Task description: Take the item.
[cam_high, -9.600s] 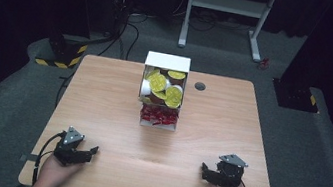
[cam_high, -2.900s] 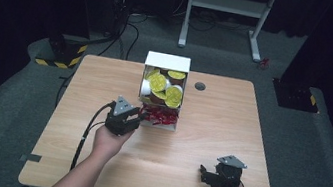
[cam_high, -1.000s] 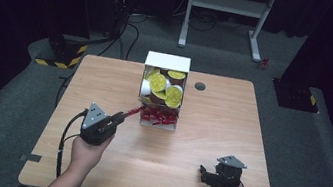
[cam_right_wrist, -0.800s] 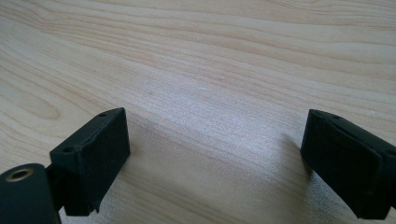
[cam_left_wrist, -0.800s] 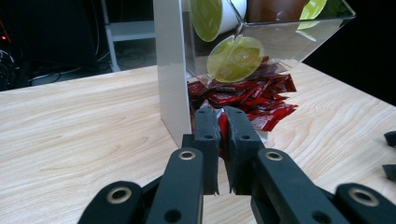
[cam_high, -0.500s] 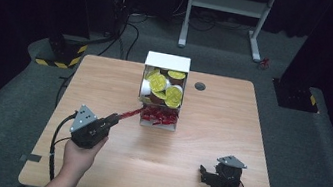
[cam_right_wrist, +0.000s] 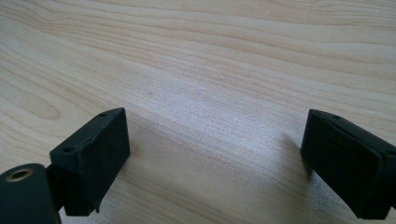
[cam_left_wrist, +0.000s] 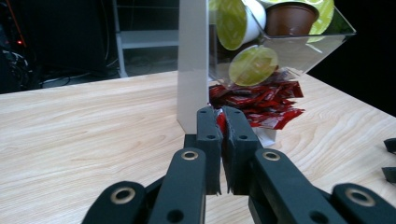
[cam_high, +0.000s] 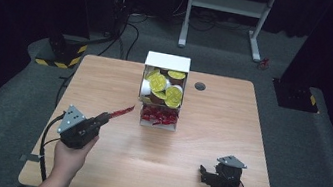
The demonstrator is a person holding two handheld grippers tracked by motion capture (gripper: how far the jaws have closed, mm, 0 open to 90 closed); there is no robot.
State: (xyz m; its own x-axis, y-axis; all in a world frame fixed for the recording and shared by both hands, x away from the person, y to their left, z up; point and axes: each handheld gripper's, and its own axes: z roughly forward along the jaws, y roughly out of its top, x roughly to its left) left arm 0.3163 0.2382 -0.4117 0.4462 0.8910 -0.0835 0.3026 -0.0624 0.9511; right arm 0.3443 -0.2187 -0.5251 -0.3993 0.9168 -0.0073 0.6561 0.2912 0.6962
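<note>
The left gripper (cam_high: 106, 117) has pulled back from the dispenser toward the person's side of the table (cam_high: 209, 130), and it carries a red sachet (cam_high: 121, 112) with it. Half a second ago it was a little closer to the stand; a few seconds ago its jaws were right at the lower tray. Now the jaws are pressed nearly together, with the red sachet (cam_left_wrist: 221, 122) pinched between their tips and sticking out ahead of them, clear of the table in the high view. My reading is that the pick has succeeded and the extraction step is done; what remains is to carry the sachet to wherever it is to be laid.

Just beyond the jaws stands the white dispenser (cam_left_wrist: 192, 60). The pile of red sachets (cam_left_wrist: 261, 100) sits in its lower tray, ahead and to the right of the jaws, and the coffee capsules (cam_left_wrist: 254, 65) with yellow-green lids lie in the clear bin above.

The right gripper (cam_high: 209, 176) rests on the near right part of the table as before, its jaws spread wide and empty over bare wood.
</note>
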